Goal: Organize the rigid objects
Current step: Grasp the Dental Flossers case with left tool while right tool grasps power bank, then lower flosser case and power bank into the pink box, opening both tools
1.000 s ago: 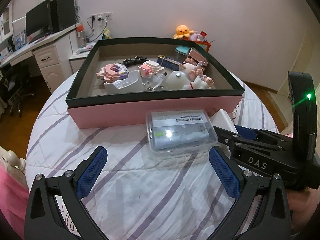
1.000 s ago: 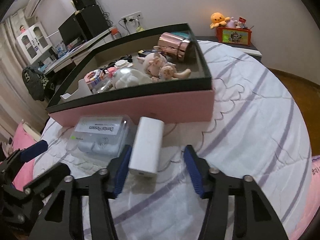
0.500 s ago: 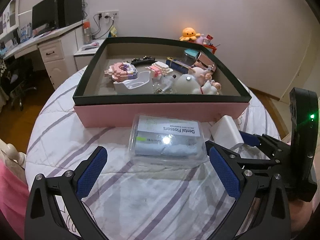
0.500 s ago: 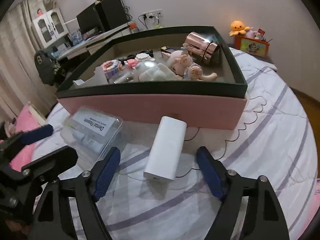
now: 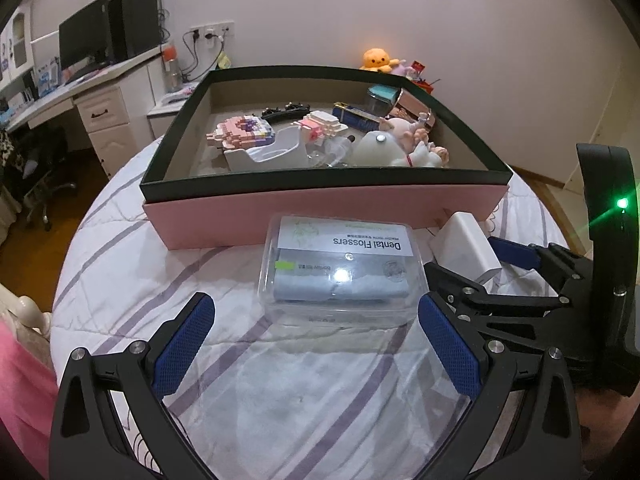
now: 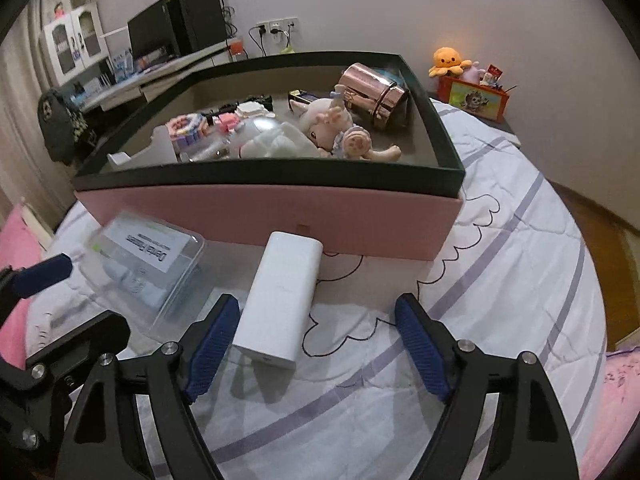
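Observation:
A clear plastic box of dental flossers (image 5: 340, 268) lies on the striped bedspread, just ahead of my open left gripper (image 5: 316, 344). It also shows in the right wrist view (image 6: 148, 264). A white power bank (image 6: 282, 296) lies to its right, its near end between the fingers of my open right gripper (image 6: 316, 344); it shows in the left wrist view too (image 5: 466, 246). Behind both stands a pink box with a dark green rim (image 5: 320, 204), holding toys, a doll and a rose-gold canister (image 6: 372, 94).
A round bed with white, purple-striped cover (image 5: 160, 260) carries everything. A desk with monitor (image 5: 84, 40) stands at back left. A plush octopus (image 6: 448, 60) and a small orange box sit on a side table at back right. Wooden floor lies beyond the bed's edge.
Both grippers have moved closer to their objects. The flosser box now sits centred ahead of my left gripper; the power bank's near end has come between my right fingers.

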